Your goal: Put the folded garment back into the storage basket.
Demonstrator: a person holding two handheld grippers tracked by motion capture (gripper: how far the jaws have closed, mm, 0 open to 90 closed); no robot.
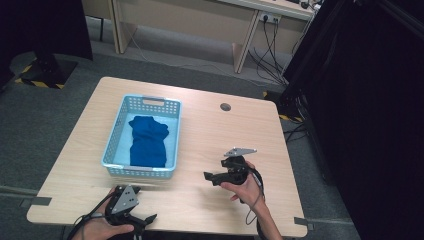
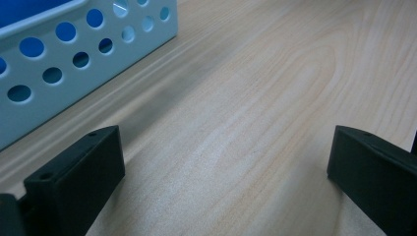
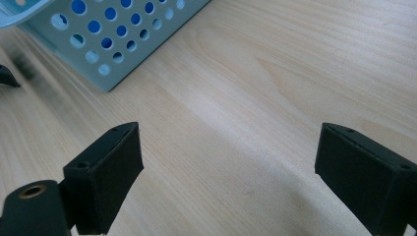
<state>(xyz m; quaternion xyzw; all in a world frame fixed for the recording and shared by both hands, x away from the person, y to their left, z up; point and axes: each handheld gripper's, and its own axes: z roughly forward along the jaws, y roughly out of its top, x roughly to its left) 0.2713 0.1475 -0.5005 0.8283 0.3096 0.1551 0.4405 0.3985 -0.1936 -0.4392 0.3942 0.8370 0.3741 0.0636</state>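
A light blue perforated basket (image 1: 172, 135) stands on the left half of the wooden table (image 1: 215, 130), and a dark blue cloth (image 1: 147, 140) lies bunched inside it. My left gripper (image 1: 145, 220) rests at the table's front edge, just below the basket's near wall. In the left gripper view it (image 2: 226, 167) is open, with bare wood between the jaws and the basket (image 2: 74, 49) at upper left. My right gripper (image 1: 215, 172) hovers right of the basket, pointing left. Its jaws stand wide apart over bare table, so it (image 3: 228, 172) is open, facing the basket's corner (image 3: 113, 34).
A round cable hole (image 1: 225, 106) sits in the table's far right part. A black curtain (image 1: 370, 115) hangs beyond the right edge, with cables (image 1: 270, 55) on the floor behind. A desk (image 1: 200, 20) stands at the back. Bare wood spreads between the basket and the right gripper.
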